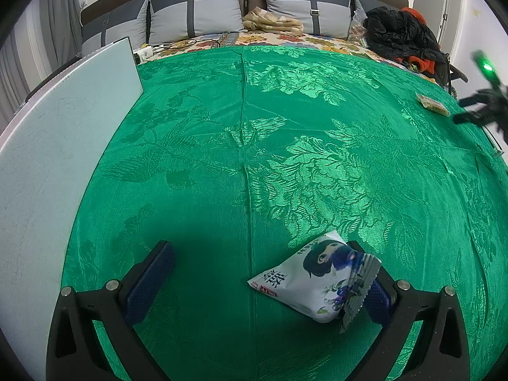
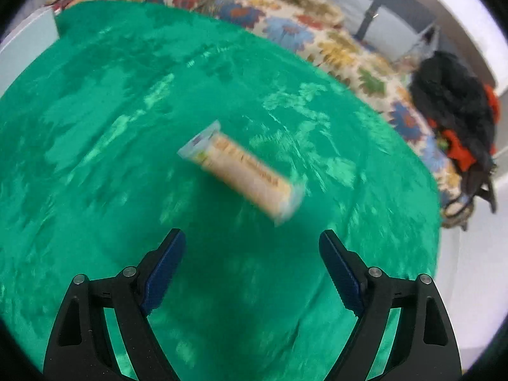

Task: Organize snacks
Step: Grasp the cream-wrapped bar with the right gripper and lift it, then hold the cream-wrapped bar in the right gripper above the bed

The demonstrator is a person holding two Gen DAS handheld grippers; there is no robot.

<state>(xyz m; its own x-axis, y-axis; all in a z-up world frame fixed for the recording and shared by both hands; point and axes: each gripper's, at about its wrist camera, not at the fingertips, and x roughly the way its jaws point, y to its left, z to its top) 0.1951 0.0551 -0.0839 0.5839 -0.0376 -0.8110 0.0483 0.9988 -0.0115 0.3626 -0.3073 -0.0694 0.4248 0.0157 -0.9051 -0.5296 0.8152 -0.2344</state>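
Observation:
A white snack bag with a cartoon face lies on the green cloth, resting against the right finger of my left gripper. The left gripper is open and the bag is not clamped. A long pale-yellow biscuit pack lies on the cloth just ahead of my right gripper, which is open and empty. The right wrist view is blurred. The biscuit pack and the right gripper also show at the far right of the left wrist view.
A pale glass board lies at the left of the cloth. Behind are a floral bedspread, grey pillows, a beige blanket and a black and orange clothes pile.

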